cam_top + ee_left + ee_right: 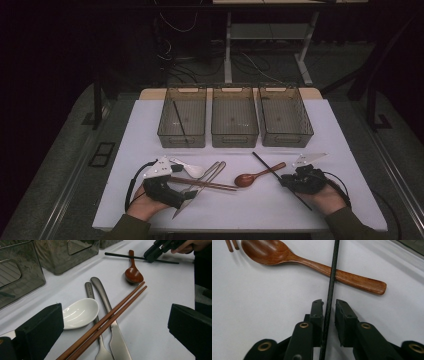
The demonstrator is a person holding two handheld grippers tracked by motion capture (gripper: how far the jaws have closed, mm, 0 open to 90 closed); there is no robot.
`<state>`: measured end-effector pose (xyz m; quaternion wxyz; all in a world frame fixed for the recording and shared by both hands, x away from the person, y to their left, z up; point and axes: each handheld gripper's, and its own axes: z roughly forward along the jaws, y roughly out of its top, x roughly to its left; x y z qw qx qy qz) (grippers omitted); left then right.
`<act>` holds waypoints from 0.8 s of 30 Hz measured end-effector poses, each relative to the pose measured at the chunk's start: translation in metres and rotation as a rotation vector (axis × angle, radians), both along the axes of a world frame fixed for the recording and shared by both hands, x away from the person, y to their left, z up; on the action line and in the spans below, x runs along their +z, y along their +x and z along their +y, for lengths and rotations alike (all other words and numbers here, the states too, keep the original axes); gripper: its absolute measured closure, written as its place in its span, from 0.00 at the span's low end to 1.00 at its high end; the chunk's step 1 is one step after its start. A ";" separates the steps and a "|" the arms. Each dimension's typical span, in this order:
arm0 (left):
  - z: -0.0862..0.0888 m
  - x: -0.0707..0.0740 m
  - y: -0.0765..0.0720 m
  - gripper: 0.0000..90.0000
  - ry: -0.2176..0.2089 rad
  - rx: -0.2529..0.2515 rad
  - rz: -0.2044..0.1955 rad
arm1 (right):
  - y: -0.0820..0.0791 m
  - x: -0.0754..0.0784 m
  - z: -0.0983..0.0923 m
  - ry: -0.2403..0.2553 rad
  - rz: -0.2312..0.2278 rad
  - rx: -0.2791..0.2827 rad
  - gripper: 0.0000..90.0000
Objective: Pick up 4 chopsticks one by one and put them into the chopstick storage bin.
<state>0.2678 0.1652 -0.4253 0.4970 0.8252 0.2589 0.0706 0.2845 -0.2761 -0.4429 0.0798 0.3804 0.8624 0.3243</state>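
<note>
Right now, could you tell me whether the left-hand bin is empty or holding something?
Not empty: the left bin holds one black chopstick, lying slantwise inside it.

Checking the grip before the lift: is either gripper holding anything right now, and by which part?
Nothing is clamped yet. The right gripper straddles the black chopstick along its shaft, a gap still showing beside one pad. The left gripper is open.
</note>
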 end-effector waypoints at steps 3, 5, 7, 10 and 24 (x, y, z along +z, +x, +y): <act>0.000 0.000 0.000 0.00 0.002 0.008 -0.002 | 0.000 0.000 0.000 -0.002 -0.003 0.000 0.88; -0.001 0.000 0.000 0.00 0.005 0.014 -0.005 | 0.000 0.000 0.000 -0.006 -0.007 0.004 0.90; -0.001 0.000 0.000 0.00 0.003 0.020 -0.007 | 0.000 0.000 0.000 -0.007 -0.009 0.000 0.92; -0.002 0.000 -0.001 0.00 0.014 0.048 -0.015 | 0.001 -0.001 -0.001 -0.008 -0.009 -0.003 0.93; -0.001 0.001 0.001 0.01 0.020 0.059 0.013 | 0.001 0.000 -0.001 0.001 -0.005 -0.004 0.95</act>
